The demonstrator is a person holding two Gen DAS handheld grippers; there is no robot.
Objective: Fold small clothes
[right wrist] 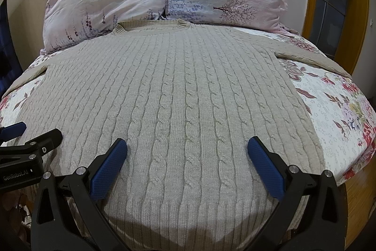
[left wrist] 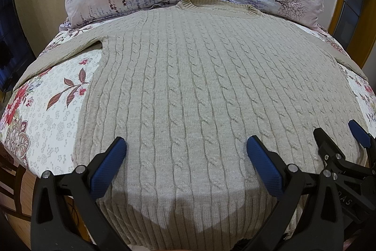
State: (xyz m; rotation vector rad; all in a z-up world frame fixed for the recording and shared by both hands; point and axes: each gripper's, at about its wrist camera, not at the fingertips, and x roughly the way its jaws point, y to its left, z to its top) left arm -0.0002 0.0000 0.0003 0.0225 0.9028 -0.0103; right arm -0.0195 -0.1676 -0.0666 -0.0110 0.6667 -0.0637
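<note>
Both hand-held grippers (left wrist: 186, 145) (right wrist: 187, 145) spread wide, empty, above sweater (left wrist: 199, 91) hem.

The left gripper (left wrist: 186, 145) was held low and level, its 2 blue-padded fingers (left wrist: 110, 164) spread wide apart with nothing between them. The right gripper (right wrist: 187, 145) was posed the same way, its jaws equally wide and its blue pads (right wrist: 265, 168) angled outward. The 2 tools sat side by side and near each other: the right gripper showed at the right edge of the left wrist view, and the left gripper at the left edge of the right wrist view.
</note>
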